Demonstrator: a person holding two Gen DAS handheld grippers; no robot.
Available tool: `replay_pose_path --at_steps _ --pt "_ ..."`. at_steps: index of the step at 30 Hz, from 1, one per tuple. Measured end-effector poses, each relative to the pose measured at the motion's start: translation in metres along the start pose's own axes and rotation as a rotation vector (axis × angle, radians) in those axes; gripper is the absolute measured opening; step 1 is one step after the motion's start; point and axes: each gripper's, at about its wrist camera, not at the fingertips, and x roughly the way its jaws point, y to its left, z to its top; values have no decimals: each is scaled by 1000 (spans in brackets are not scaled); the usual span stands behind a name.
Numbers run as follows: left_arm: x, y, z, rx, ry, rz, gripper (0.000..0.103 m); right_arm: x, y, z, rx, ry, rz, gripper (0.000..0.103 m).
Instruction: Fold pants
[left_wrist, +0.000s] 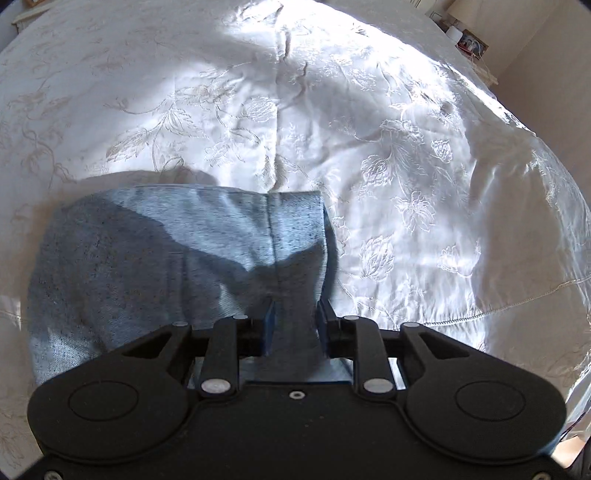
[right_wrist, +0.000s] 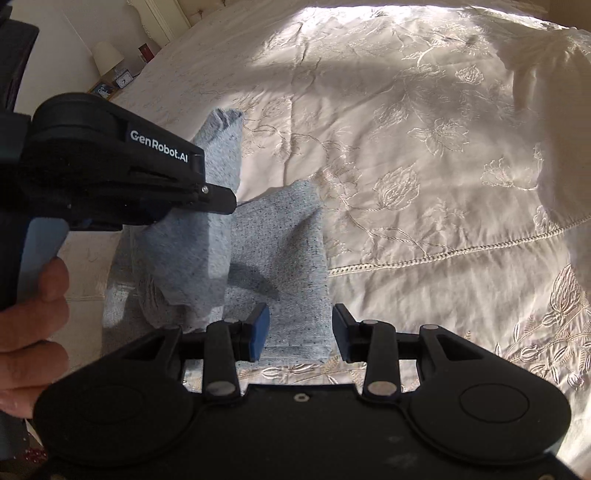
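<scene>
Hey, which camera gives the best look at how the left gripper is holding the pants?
The left wrist view. It looks straight down the left gripper, whose jaws pinch a bunched fold of the pants. The right wrist view shows that gripper only side-on, its tip against the raised cloth, the pinch itself hidden.

Hard sunlight glares on the bedspread (left_wrist: 369, 110), shadows sharp, fisheye edges bent.

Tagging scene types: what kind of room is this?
Most likely a bedroom: an embroidered white bedspread under the pants, and a bedside lamp with a small clock.
</scene>
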Motion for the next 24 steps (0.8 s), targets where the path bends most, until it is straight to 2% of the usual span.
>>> replay_pose_path --at_steps 5,10,15,19,24 --pt "-11 15 -4 29 -33 80 32 2 -14 -1 4 4 -3 39" --pt "-11 54 -14 56 -27 221 32 9 -22 14 45 -30 18 42" --pt "-21 96 -47 84 28 249 32 28 -29 41 124 -43 43 42" --pt "-32 102 -82 149 48 264 32 58 -30 54 157 29 26 42" --pt "-39 100 -117 271 30 325 37 82 -30 58 184 113 6 42"
